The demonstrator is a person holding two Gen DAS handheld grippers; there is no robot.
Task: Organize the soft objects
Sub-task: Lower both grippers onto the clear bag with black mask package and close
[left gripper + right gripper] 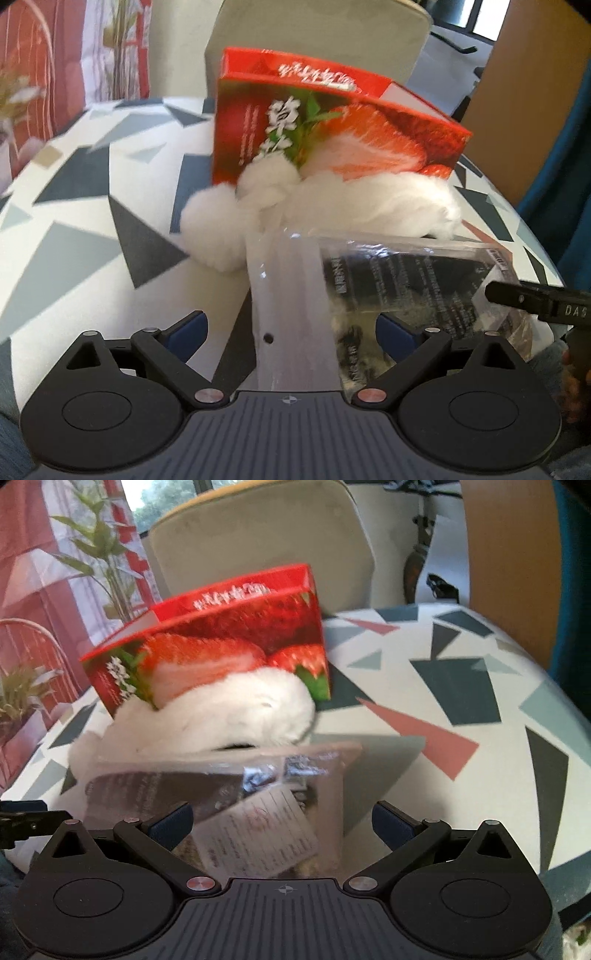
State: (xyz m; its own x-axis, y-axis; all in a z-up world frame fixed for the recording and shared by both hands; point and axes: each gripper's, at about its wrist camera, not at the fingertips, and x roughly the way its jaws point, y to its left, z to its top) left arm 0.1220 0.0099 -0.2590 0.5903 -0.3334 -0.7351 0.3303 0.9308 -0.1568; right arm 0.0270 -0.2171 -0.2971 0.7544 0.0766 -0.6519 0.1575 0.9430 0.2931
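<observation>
Both grippers, left (290, 334) and right (282, 823), spread fingers around a clear bag (369, 295); only the right view shows its paper label (258, 838); cotton (332, 206) and box (332, 133) beyond

It is bright daytime, and light comes in through the window (166, 496) at the back. The red box (325, 125) and the white fluff (236, 712) look smeary and soft in both views. The clear bag (369, 295) has small shiny spots. A grey shadow lies on the table (461, 664) beside it. Straight things bend near the edges, and the corners go dark.
</observation>
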